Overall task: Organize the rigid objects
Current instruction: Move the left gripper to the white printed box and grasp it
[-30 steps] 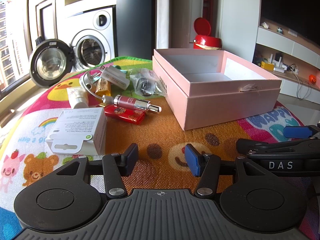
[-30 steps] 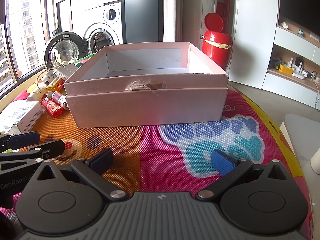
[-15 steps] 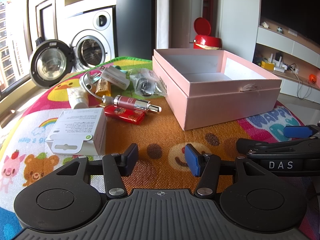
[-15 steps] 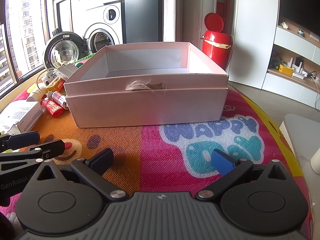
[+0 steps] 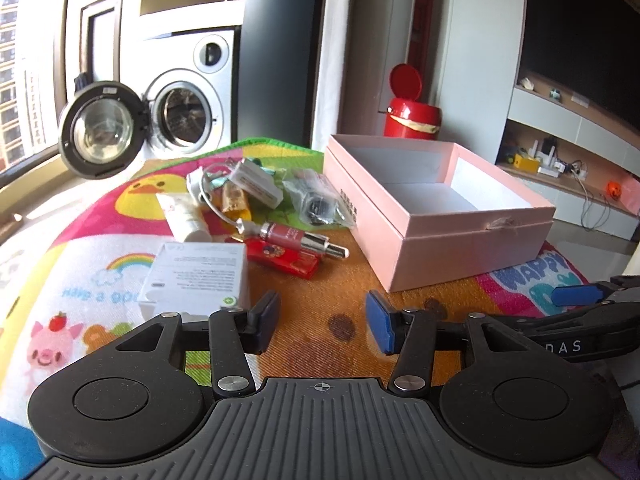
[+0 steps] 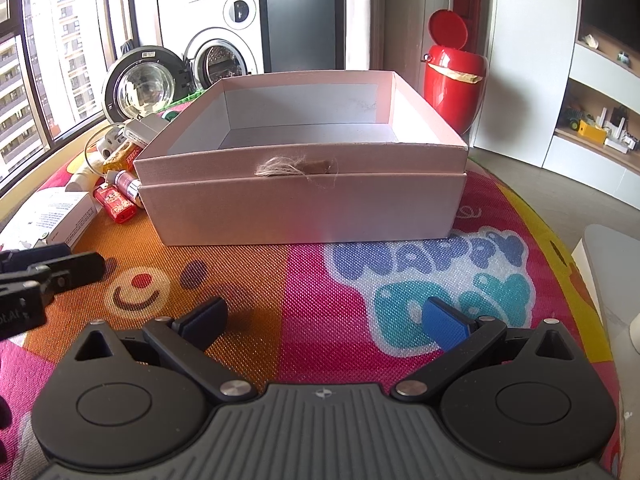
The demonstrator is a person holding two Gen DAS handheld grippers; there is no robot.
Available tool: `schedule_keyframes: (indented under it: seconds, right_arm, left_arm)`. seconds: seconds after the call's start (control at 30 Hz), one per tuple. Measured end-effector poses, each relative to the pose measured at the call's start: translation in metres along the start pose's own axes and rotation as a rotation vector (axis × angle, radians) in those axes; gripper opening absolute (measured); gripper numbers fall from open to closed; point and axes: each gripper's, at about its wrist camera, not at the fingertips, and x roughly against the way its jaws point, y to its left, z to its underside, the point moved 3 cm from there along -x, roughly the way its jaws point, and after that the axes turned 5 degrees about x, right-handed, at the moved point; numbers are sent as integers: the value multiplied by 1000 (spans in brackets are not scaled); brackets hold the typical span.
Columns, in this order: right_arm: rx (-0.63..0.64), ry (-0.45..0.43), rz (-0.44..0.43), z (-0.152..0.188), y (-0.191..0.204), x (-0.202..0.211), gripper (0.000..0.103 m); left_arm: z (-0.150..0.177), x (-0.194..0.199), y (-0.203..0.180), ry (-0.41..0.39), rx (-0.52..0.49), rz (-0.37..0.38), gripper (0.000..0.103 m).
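Left wrist view shows a bright play mat (image 5: 120, 248) with a duck, a rainbow and a pig on it. The biggest thing on the mat is the pink box (image 5: 472, 240), at about 2 o'clock from the left gripper (image 5: 322, 318). The box has no lid on and its white inside has nothing in it. A bit of frayed string (image 6: 296, 168) hangs on its front wall.

Next in size is the white carton (image 5: 196, 276), at 10 o'clock, just past the left gripper's finger. Behind it, near 11 o'clock, lies a small pile: a white tube (image 5: 184, 216), a white charger with its cable (image 5: 256, 180), a clear bag with something dark inside (image 5: 320, 200), an orange tube (image 5: 236, 200), a pink lip gloss (image 5: 296, 236) and a flat red pack (image 5: 284, 258). The lip gloss lies across the red pack.

The left gripper sits low over the mat with its fingers spread apart, holding nothing. The right gripper (image 6: 326, 320) faces the box at 12 o'clock, with its fingers spread wide, holding nothing
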Motion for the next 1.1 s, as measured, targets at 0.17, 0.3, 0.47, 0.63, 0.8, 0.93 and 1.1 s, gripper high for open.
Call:
schedule_keyframes:
  seconds: [0.17,0.3,0.47,0.63,0.8,0.93,1.1]
  right_arm:
    - [1,8,5,3,2,0,103]
    - [0,2,5,4,1,0,103]
    - [0,1,6,4,2,0,103]
    - [0,1,6,4,2,0,103]
    - [-2,2,6,3,2,-1,103]
    - [-7,5,4,3,0,0,103]
    - [-6,4,5,3,1,0,103]
  left_arm:
    - [-40,6,58,16,35,-161,51]
    - [-42,-16,78,99,68,-135,51]
    - [-27,-33,53,106,-52,-126,53]
    - [-20,-40,35,121,-126,-70,64]
    - [-21,-39,30,77,-144,-56,69]
    - [-28,-27,35,3,-193,-147,66]
    - [-31,-36,62,113,-16,-33,66]
